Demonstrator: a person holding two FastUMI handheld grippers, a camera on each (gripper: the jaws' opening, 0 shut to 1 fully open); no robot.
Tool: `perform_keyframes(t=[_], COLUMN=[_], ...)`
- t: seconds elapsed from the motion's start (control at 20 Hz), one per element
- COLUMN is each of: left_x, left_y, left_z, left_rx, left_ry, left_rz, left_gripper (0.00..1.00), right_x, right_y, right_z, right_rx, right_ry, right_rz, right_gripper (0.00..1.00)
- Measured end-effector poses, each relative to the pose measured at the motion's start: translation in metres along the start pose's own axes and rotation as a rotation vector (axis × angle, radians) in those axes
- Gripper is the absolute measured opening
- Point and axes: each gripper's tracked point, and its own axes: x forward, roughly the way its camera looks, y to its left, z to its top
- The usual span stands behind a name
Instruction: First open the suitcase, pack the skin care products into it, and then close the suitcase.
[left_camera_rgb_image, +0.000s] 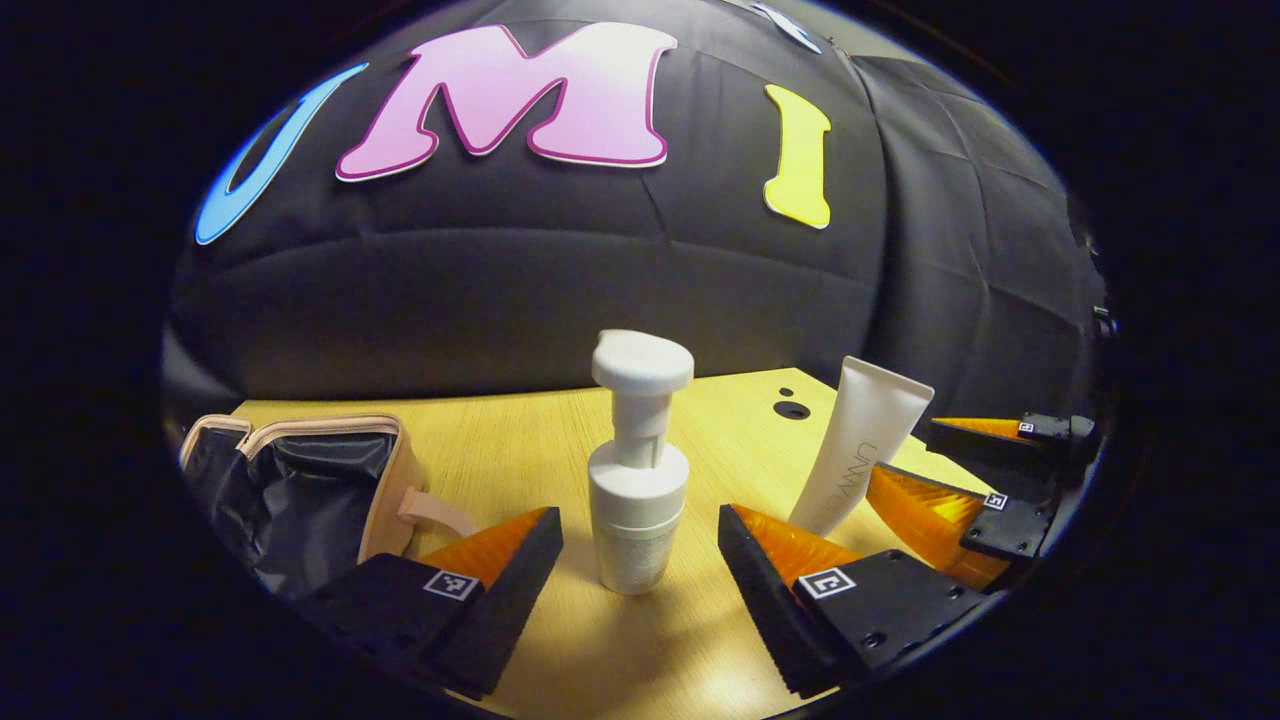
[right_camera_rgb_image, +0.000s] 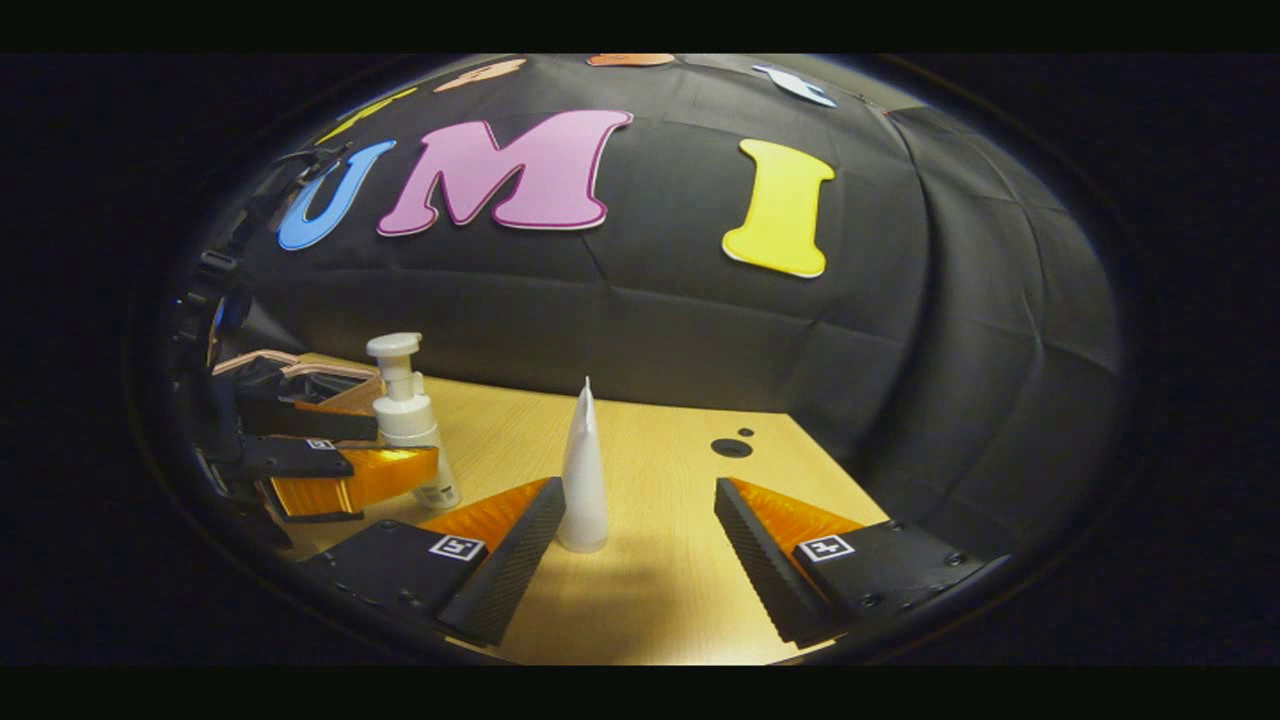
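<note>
Two skin care products stand upright on a pale wooden tabletop (left_camera_rgb_image: 520, 440), and the white plastic foam pump bottle (left_camera_rgb_image: 637, 470) serves as the landmark. In the left gripper view, the left gripper (left_camera_rgb_image: 640, 535) has its fingers spread wide, one on each side of the pump bottle's lower body, neither touching it. To the left of the bottle sits a small beige suitcase with a dark lining (left_camera_rgb_image: 300, 490), its lid open and its inside facing the camera; a beige strap hangs from its side nearest the bottle. To the right of the bottle stands a white squeeze tube (left_camera_rgb_image: 860, 450), cap down and leaning a little, with the right gripper (left_camera_rgb_image: 940, 455) around it. In the right gripper view, that gripper's fingers are also spread, with the tube (right_camera_rgb_image: 584, 470) seen edge-on between them, just beside the left finger; whether it touches cannot be told. Behind the tube, the tabletop has a dark round hole (right_camera_rgb_image: 731, 447). The pump bottle (right_camera_rgb_image: 408, 415) appears at the left there, between the left gripper's fingers (right_camera_rgb_image: 345, 450).
</note>
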Motion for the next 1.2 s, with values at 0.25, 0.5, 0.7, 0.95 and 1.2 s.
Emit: perform_keyframes(t=[0.25, 0.5, 0.7, 0.95, 1.2], left_x=[0.043, 0.053, 0.052, 0.048, 0.043], left_y=[0.005, 0.012, 0.015, 0.015, 0.015], left_z=[-0.020, -0.019, -0.018, -0.021, -0.022], left_rx=[-0.068, -0.068, -0.086, -0.086, -0.091], left_ry=[0.072, 0.059, 0.050, 0.063, 0.065], left_rz=[0.032, 0.017, 0.003, -0.001, -0.003], left_gripper=[0.94, 0.65, 0.61, 0.62, 0.58], right_x=[0.027, 0.044, 0.065, 0.073, 0.077], right_y=[0.015, 0.034, 0.043, 0.040, 0.039], right_z=[-0.025, -0.040, -0.037, -0.040, -0.037], right_rx=[0.027, 0.003, 0.009, -0.003, 0.052], right_ry=[0.069, 0.104, 0.097, 0.145, 0.143], right_rz=[0.035, 0.054, 0.034, -0.009, -0.014], right_gripper=[0.97, 0.97, 0.97, 0.60, 0.44])
